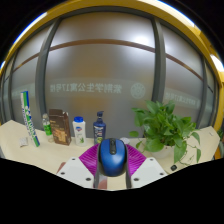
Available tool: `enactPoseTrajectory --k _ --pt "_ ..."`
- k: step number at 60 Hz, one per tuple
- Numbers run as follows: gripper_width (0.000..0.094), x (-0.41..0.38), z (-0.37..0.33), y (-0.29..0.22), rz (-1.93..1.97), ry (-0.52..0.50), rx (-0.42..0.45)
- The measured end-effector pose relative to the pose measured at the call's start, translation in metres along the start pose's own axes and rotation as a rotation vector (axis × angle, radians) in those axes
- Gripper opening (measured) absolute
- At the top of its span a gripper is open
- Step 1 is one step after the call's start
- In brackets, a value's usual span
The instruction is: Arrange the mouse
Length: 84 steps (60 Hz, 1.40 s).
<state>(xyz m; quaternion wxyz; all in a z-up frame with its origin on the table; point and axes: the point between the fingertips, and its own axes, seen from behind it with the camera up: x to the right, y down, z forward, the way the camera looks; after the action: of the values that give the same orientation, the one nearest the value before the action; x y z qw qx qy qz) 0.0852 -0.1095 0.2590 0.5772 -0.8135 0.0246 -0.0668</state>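
Clamping a glossy blue computer mouse (pixel 112 155) between their magenta pads, the fingers (pixel 112 162) hold it above the pale surface (pixel 20 140), near a leafy green potted plant (pixel 165 125).

- Your hand-held gripper (pixel 112 168) has a blue mouse (pixel 112 154) between its fingers, filling the gap; whether the magenta pads (pixel 90 156) press on it cannot be told.
- To your right, close beyond the fingers, a potted plant (pixel 165 127) spreads leaves over the worktop (pixel 20 140) and blocks that side.
- Ahead and left stands a row of obstacles: a blue-capped bottle (pixel 98 127), a white jar (pixel 79 129), a brown box (pixel 60 127), a small green bottle (pixel 46 125) and a tall green-and-white tube (pixel 29 118).
- You have bare worktop to the left, in front of that row.
- A glass partition (pixel 110 70) closes off the far side behind everything.
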Motion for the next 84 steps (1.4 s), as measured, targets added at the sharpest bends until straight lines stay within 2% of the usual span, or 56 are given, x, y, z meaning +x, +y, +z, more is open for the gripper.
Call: enactPoseTrajectory --k 6,12,20,26,33,36,41,44,51,63,75,84 --pt "0.0361 -0.068 0.025 0.034 -0.006 -0.062 -0.059" --pt "0.0361 -0.112 0.060 0.098 0.003 -0.110 -0.188" --pt "0.0367 -0.138 0.090 0.181 -0.004 -0.106 -0.329" --pt "0.0396 -0.147 0.100 0.215 -0.001 -0.111 -0.374" --pt "0.0484 -0.155 0.102 0.233 0.004 -0.126 -0.412" --pt "0.0580 -0.155 0.098 0.231 0.013 -0.124 -0.419" --pt "0.0861 -0.152 0.088 0.219 0.002 -0.110 -0.405" --pt "0.0837 -0.150 0.077 0.207 -0.007 -0.095 -0.391" --pt "0.0861 -0.150 0.038 0.174 -0.003 -0.063 -0.348" --pt "0.0856 -0.157 -0.062 0.128 -0.015 -0.014 -0.269" --pt "0.0855 -0.174 -0.160 0.121 -0.032 0.012 -0.244" --pt "0.0852 -0.183 -0.207 0.131 -0.024 0.009 -0.252"
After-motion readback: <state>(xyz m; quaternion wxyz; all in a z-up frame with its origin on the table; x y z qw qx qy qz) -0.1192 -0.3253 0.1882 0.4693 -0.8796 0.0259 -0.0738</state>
